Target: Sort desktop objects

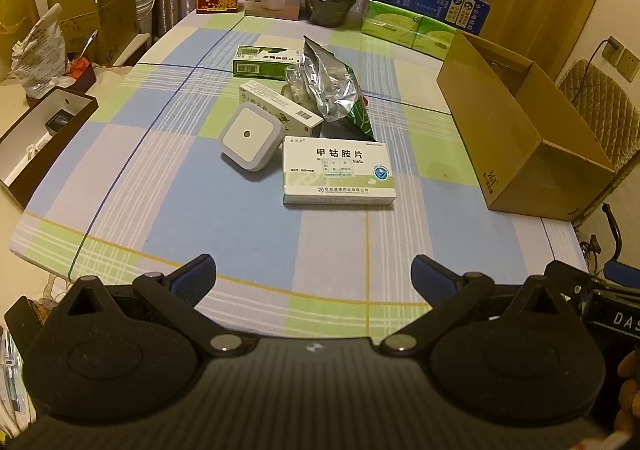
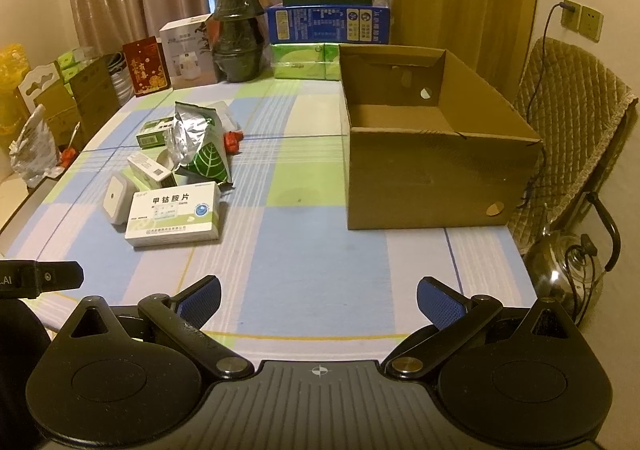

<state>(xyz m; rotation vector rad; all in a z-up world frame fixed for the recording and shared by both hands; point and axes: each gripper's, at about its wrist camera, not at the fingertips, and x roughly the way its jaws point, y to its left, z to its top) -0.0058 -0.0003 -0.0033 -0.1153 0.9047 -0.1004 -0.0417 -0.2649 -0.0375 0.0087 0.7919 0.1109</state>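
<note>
On the checked tablecloth (image 1: 192,190) the white medicine box (image 1: 338,172) (light, stiff) suits gripping across its short sides; left gripper (image 1: 314,276) and right gripper (image 2: 318,300) both gape empty.

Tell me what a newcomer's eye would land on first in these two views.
First, the big open cardboard box on the right of the checked tablecloth, seemingly empty inside. Next, the small cluster left of it: a white medicine box nearest, a square white night light beside it, and a crumpled silver foil bag behind. Both tools, left and right, hang wide open with nothing between them.
</note>
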